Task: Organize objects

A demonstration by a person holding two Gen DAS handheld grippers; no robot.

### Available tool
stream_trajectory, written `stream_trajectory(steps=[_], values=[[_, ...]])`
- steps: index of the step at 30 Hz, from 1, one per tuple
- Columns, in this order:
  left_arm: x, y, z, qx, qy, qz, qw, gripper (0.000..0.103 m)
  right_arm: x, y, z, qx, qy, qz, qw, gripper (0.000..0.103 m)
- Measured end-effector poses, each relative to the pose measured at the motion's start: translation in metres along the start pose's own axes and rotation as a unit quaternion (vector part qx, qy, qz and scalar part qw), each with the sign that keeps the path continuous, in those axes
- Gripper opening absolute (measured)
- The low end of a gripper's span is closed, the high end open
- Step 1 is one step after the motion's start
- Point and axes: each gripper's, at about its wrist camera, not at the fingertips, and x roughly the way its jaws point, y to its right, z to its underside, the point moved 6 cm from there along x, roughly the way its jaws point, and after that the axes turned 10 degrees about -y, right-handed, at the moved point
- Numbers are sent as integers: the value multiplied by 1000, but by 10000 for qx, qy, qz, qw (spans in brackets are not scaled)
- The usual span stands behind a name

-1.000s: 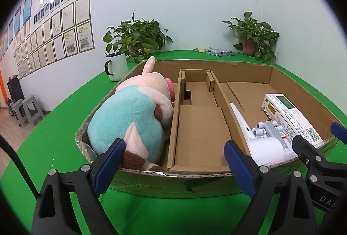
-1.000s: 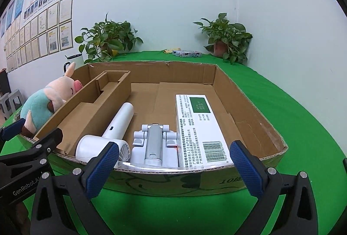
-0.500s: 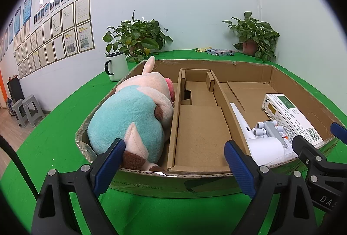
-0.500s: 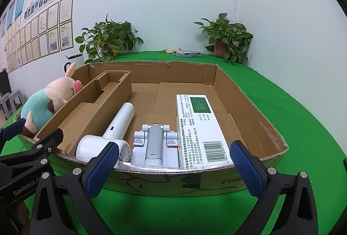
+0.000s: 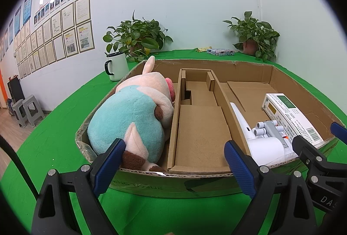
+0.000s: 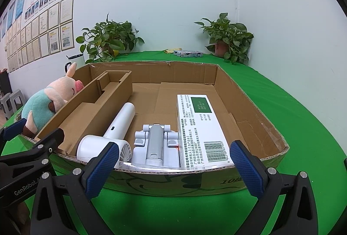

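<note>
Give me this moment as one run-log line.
left gripper: open, empty | right gripper: open, empty | plush pig, fan, medicine box: in cardboard box

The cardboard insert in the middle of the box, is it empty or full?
Empty: the cardboard insert shows only its bare floor, between the plush pig and the white dryer.

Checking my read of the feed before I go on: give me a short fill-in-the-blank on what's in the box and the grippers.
1. The plush pig lies in the ___ compartment of the cardboard box.
2. The white fan lies left of the grey ___.
3. The medicine carton lies ___ on the box floor.
4. Both the left gripper and right gripper are ___.

Missing words: left; stand; flat; open
</note>
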Motion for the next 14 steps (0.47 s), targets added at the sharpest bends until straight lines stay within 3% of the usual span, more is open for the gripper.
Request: stream_trajectory(steps=[14], values=[[-1,0,1,8,-4,-21,10000,92,-1,0,0,2,-1,6,10000,103]])
